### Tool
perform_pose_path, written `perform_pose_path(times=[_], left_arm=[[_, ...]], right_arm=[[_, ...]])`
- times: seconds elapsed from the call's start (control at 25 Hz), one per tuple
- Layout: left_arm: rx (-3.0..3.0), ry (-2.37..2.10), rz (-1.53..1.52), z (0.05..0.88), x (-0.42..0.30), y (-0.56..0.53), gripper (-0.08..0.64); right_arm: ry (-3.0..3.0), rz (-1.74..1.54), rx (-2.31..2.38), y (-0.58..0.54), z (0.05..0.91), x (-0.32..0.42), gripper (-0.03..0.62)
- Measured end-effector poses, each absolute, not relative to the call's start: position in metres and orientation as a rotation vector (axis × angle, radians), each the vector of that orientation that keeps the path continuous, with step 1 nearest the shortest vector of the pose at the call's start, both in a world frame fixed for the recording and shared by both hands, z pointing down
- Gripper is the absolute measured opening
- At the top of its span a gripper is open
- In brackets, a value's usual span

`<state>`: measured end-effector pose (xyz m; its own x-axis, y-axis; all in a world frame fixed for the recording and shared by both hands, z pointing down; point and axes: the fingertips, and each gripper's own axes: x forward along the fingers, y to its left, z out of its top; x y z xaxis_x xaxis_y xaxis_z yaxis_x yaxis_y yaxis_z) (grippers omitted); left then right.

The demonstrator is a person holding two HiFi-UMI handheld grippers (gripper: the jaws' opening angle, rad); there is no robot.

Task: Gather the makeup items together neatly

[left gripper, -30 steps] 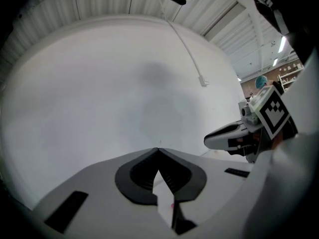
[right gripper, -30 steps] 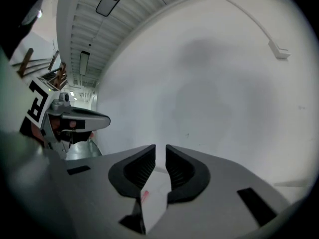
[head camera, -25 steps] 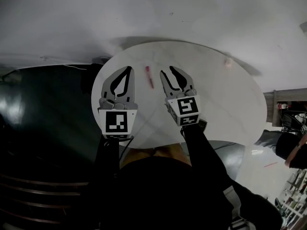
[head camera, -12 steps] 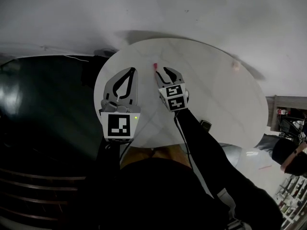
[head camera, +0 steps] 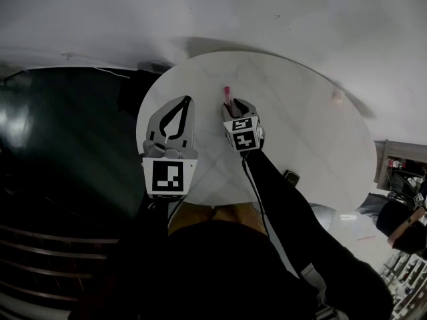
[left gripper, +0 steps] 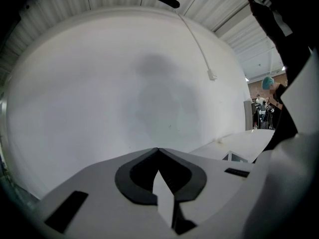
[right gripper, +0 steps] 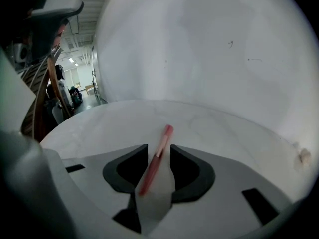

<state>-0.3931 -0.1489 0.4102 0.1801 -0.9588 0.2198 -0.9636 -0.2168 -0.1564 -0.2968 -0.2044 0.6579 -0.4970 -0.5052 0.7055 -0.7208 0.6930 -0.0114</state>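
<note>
Right hand-held gripper [right gripper: 159, 147] straddles pink makeup stick [right gripper: 164, 136] (jaws apart).

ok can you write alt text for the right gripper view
A slim pink makeup stick lies on a round white table, between the parted jaws of the right tool, which flank it without clearly clamping it. A small pale object sits near the table's far right edge, with a white wall behind.

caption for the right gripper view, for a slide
Right claw open astride a slim pink makeup stick lying on the round white table.
</note>
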Motion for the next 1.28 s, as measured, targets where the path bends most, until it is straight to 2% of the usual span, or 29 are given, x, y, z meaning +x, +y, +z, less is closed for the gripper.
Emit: perform_pose_path(times=[0.08,0.12,0.36,0.68,1.28], left_arm=[[2.391,-1.957,0.424,0.411,-0.395,-0.148,0.014],[2.389,-1.957,0.424,0.412,-0.395,-0.148,0.014],[2.402,-1.947,0.406,0.411,-0.39,-0.152,0.014],[2.454,-1.932,0.389,0.393,-0.37,-0.163,0.014],[2.618,-1.869,0.317,0.348,-0.273,-0.172,0.014]], right_arm=[[-2.2,0.378,0.931,-0.203,0.656,-0.297,0.133],[-2.196,0.363,0.929,-0.203,0.655,-0.297,0.066],[-2.224,0.365,0.949,-0.206,0.643,-0.291,0.064],[-2.328,0.308,1.137,-0.225,0.562,-0.263,0.064],[-2.458,0.206,1.496,-0.215,0.419,-0.152,0.064]])
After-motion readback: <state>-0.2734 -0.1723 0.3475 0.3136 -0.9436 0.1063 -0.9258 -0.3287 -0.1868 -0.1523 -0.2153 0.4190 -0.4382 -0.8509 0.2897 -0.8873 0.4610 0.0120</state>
